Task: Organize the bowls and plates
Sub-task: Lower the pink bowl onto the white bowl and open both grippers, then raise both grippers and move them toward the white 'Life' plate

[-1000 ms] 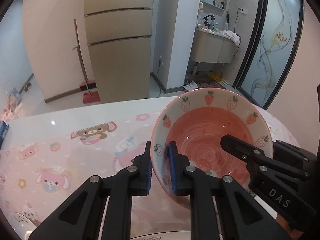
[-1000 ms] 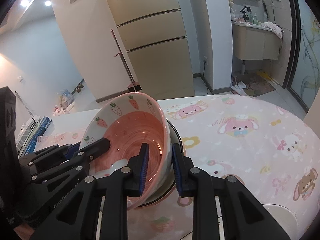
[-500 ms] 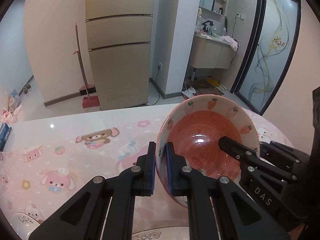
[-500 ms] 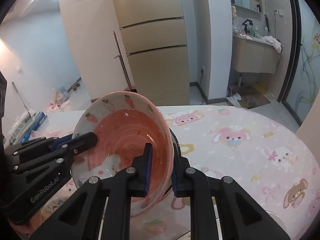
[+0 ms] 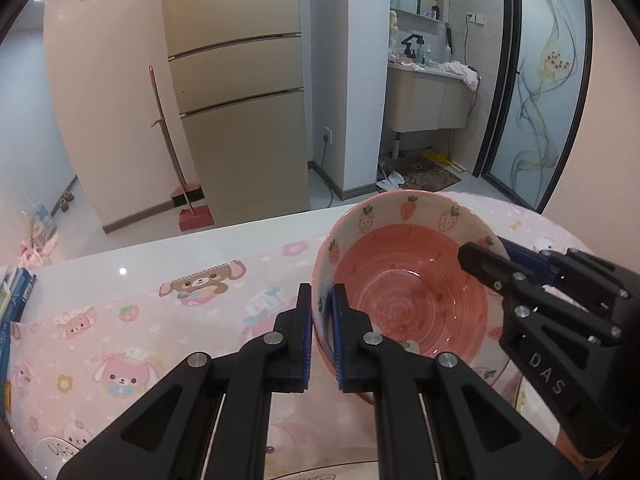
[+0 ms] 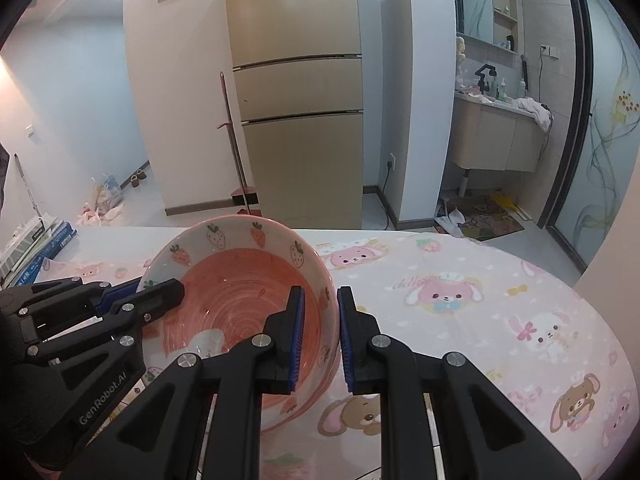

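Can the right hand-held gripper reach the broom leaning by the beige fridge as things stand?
Probably not: the right hand-held gripper is shut on the pink strawberry-patterned ceramic bowl, and the red-handled broom stands on the floor beyond the table.

There is one pink bowl (image 5: 404, 280) with strawberries on it, and two grippers, one (image 5: 322, 332) on its left side and one (image 6: 320, 336) on its right. Behind the bowl stand one fridge (image 5: 240, 100), one broom (image 5: 176, 160) and one glass door (image 5: 536, 92).

Bowl (image 5: 404, 280) blocks centre between both grippers; tablecloth (image 6: 500, 312) open rightward, bare leftward.
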`<state>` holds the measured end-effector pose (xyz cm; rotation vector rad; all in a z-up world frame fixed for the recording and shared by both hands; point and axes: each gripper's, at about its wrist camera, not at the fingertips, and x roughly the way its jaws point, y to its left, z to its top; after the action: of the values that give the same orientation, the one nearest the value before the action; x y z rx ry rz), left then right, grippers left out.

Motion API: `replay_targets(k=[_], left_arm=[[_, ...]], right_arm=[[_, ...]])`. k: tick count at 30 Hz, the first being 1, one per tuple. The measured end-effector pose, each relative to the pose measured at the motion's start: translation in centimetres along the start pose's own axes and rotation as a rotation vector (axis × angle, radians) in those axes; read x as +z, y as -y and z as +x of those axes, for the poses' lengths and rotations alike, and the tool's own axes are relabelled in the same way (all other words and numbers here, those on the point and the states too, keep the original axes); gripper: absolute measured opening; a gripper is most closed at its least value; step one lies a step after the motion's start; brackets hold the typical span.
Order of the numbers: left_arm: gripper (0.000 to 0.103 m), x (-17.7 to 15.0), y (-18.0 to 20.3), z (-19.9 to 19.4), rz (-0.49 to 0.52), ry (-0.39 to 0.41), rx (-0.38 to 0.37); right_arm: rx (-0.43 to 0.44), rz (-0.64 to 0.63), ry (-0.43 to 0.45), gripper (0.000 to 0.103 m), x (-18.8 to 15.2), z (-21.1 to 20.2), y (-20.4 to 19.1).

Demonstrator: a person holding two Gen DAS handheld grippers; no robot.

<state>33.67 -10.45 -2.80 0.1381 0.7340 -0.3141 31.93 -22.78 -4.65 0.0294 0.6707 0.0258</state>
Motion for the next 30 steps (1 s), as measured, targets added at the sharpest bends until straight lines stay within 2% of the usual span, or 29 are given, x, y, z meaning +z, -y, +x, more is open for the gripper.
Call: replay_targets(k=[6, 8, 9, 10, 12, 15, 18, 20, 24, 27, 28, 30], left_arm=[[0.009, -0.1, 0.3, 0.0, 0.026, 0.01, 0.019], [0.018, -0.1, 0.3, 0.1, 0.037, 0.015, 0.047], [0.031, 0.0, 0.4, 0.0, 0.036, 0.02, 0.059], [0.048, 0.0, 0.2, -0.1, 0.027, 0.032, 0.061], [0.066, 0.1, -0.2, -0.5, 0.003, 0.061, 0.059], [0.067, 0.2, -0.7, -1.1, -0.013, 0.088, 0.049], [0.074, 0.7, -0.9, -2.7, -0.017, 0.148, 0.049], [0.076, 1.0, -1.2, -4.0, -0.019, 0.191, 0.058], [0.085, 1.9, -1.9, -7.3, -0.019, 0.281, 0.08], [0.101, 2.7, -2.6, -10.4, -0.03, 0.358, 0.073], [0.103, 2.9, -2.8, -11.7, -0.039, 0.393, 0.072], [0.103, 3.0, -3.4, -14.0, -0.053, 0.454, 0.072]], right_arm=[[-0.005, -0.005, -0.004, 0.018, 0.1, -0.2, 0.3], [0.001, 0.002, -0.003, 0.018, 0.1, -0.4, 0.4], [-0.003, 0.005, 0.002, 0.018, 0.2, -0.6, 0.4], [-0.005, 0.008, 0.009, 0.018, 0.3, -0.8, 0.4], [-0.003, 0.011, 0.02, 0.018, 0.6, -1.1, 0.4], [-0.011, -0.013, 0.013, 0.022, 1.0, -1.6, 0.4], [-0.038, -0.043, 0.045, 0.034, 1.7, -2.7, 0.4], [-0.041, -0.015, 0.081, 0.062, 2.1, -3.8, 0.9], [-0.062, 0.014, 0.16, 0.068, 3.0, -6.3, 1.5], [-0.09, 0.001, 0.212, 0.081, 3.8, -8.4, 1.5], [-0.097, -0.001, 0.248, 0.087, 4.0, -9.6, 1.5], [-0.102, -0.002, 0.303, 0.088, 4.4, -11.4, 1.4]])
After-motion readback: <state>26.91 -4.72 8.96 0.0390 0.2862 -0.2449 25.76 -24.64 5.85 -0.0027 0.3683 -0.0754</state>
